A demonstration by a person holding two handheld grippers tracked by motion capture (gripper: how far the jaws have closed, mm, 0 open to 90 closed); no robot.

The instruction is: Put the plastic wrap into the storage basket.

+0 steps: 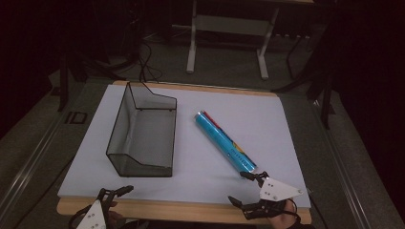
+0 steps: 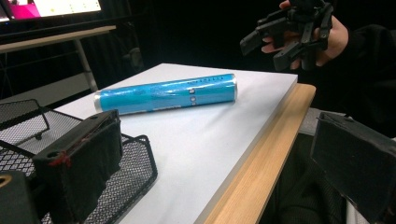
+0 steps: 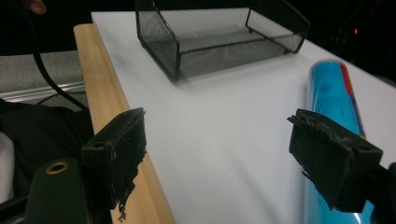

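A blue tube (image 1: 224,140) lies slanted on the white board, right of a black mesh tray (image 1: 117,129) that holds nothing. My right gripper (image 1: 241,187) is at the front edge, just short of the tube's near end, jaws apart with nothing between them. In the right gripper view the gripper (image 3: 219,140) is open, with the tube (image 3: 334,93) beyond its right jaw and the tray (image 3: 219,53) farther off. My left gripper (image 1: 114,192) hangs open at the front left, near the tray's front corner. The left gripper view shows the gripper (image 2: 219,140), the tube (image 2: 166,93), the tray (image 2: 140,158) and the right gripper (image 2: 280,39).
The white board (image 1: 200,176) rests on a wooden table whose light wood edge (image 1: 191,210) runs along the front. A desk frame with white legs (image 1: 191,52) stands on the floor behind. A lit screen (image 2: 56,7) sits at the far left.
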